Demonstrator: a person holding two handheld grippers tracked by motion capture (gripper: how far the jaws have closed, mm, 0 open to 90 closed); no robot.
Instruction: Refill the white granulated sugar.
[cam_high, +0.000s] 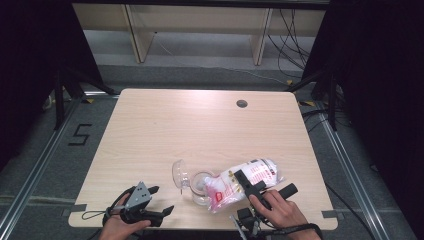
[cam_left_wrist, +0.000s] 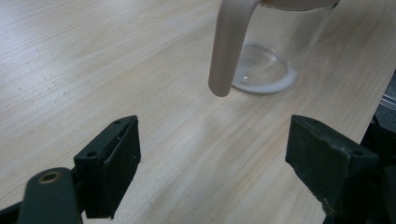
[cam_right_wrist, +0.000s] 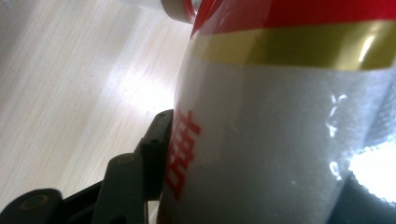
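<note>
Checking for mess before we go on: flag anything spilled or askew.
Nothing spilled on the table. The bag lies tilted in the right tongs, its mouth at the glass jug; a white residue rings the jug's bottom.

The table (cam_high: 200, 125) is pale beech woodgrain, with one dark round grommet (cam_high: 242, 103) toward its far right. The jug (cam_high: 192, 182) at the table's near edge is clear glass with a frosted, greyish-white handle (cam_left_wrist: 229, 46) and a whitish ring at its base; the bag (cam_high: 242, 182) touching it on the right is clear film over white contents, printed with red characters, a red panel and a gold band. Both grippers, left gripper (cam_high: 162, 200) and right gripper (cam_high: 262, 186), are black, the left carrying a grey plate.
</note>
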